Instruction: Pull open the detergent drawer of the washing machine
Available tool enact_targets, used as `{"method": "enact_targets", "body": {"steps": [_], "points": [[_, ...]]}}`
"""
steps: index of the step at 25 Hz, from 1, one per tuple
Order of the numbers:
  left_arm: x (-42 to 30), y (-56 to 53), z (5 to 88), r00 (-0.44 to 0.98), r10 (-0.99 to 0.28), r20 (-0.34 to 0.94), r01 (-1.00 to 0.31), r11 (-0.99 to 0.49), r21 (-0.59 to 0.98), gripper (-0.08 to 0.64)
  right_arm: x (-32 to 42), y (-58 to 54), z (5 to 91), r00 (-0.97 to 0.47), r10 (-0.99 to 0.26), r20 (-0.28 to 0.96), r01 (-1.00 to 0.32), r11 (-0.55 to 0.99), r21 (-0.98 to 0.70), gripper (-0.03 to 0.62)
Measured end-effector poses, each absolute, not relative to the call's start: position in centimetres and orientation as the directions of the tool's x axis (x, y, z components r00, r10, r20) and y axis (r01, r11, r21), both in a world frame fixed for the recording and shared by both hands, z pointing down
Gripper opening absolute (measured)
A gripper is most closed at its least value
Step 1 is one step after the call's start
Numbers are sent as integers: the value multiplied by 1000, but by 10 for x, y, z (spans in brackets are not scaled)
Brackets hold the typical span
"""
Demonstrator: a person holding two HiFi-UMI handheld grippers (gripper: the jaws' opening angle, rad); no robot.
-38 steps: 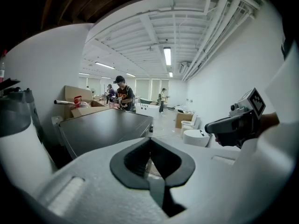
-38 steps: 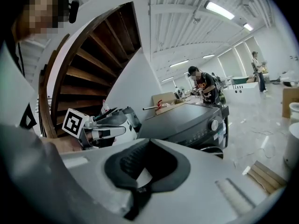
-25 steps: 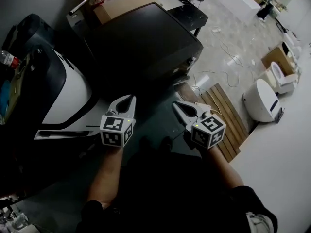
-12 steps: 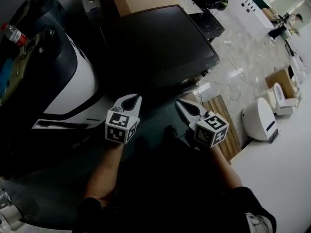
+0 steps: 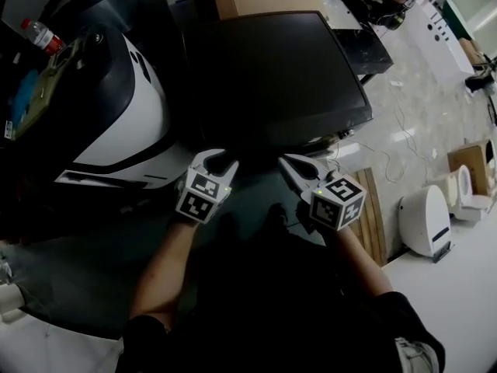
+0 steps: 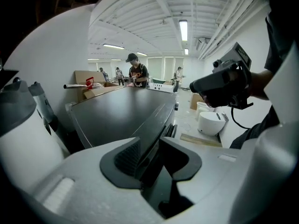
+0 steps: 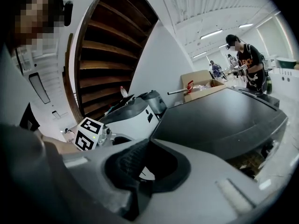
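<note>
Two forearms [image 5: 159,266] outstretched toward the washing machine [image 5: 272,68]: left claw [image 5: 220,160] just spreading, empty; right claw [image 5: 289,164] closed.

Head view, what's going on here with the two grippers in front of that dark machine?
A person holds a gripper in each hand just short of the front edge of the dark-topped washing machine. The left gripper has just been opening its jaws, which stand apart with nothing between them. The right gripper is shut and empty. Neither appears to touch the machine yet, and the detergent drawer cannot be made out in these views.
</note>
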State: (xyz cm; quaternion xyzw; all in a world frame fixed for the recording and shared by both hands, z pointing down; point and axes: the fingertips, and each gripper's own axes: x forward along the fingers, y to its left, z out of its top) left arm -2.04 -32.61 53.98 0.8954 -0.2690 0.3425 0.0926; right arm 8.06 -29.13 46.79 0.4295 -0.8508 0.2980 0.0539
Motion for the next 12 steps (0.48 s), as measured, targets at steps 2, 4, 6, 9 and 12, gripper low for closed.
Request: {"method": "enact_targets", "body": {"steps": [2, 4, 6, 9, 12], "points": [[-17, -328, 551, 587, -409, 699, -519, -852, -63, 135, 86, -293, 473, -635, -687, 352, -755, 457, -470, 3], [-15, -329, 563, 546, -401, 735, -488, -866, -109, 137, 93, -292, 481, -641, -678, 360, -749, 450, -487, 3], [-14, -330, 573, 513, -392, 764, -463, -876, -139, 137, 97, -292, 487, -649, -667, 366, -741, 449, -499, 3], [-12, -331, 586, 471, -386, 793, -431, -885, -175, 135, 104, -294, 493, -663, -652, 368, -731, 456, -508, 3], [-9, -327, 598, 438, -368, 820, -419, -891, -176, 127, 109, -295, 498, -678, -639, 364, -716, 461, -525, 3]]}}
